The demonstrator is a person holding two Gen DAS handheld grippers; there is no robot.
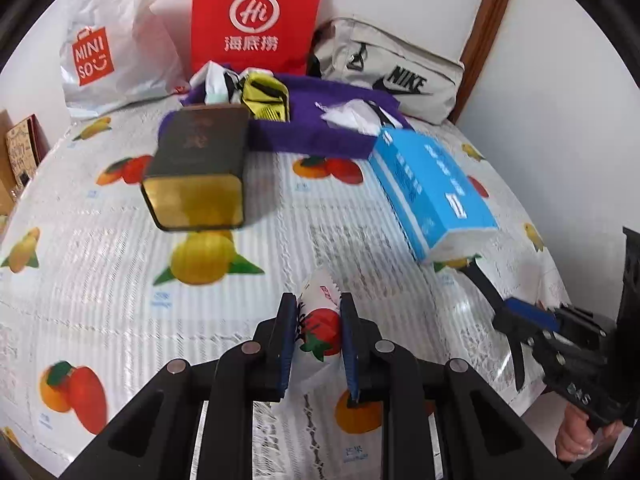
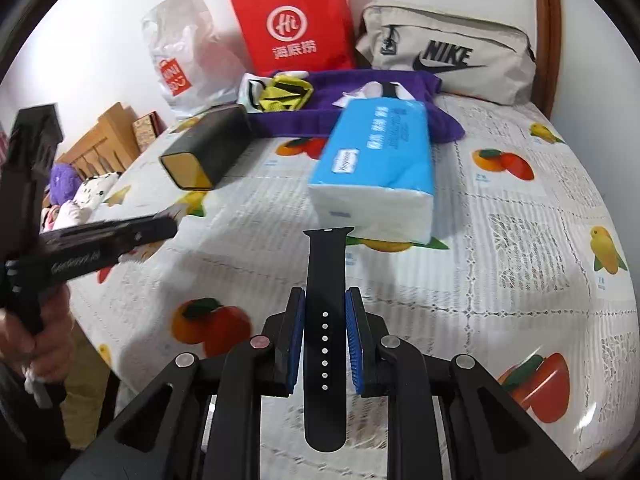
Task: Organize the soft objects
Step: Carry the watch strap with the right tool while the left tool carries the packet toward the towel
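My left gripper (image 1: 317,307) is shut on a small white packet with a strawberry print (image 1: 320,330), held just above the fruit-print tablecloth (image 1: 120,280). My right gripper (image 2: 326,296) is shut on a black watch strap (image 2: 326,260) that sticks out forward past the fingers and hangs back below them. In the left wrist view the right gripper (image 1: 516,320) shows at the right edge, with the watch strap (image 1: 478,280) pointing toward a blue tissue pack (image 1: 432,188). In the right wrist view the left gripper (image 2: 160,226) reaches in from the left.
A dark tin box with a gold end (image 1: 196,172) lies on its side. Behind it a purple towel (image 1: 312,132) carries a yellow packet (image 1: 266,96) and white wrappers. A Miniso bag (image 1: 104,52), a red paper bag (image 1: 256,16) and a Nike pouch (image 1: 392,68) line the wall.
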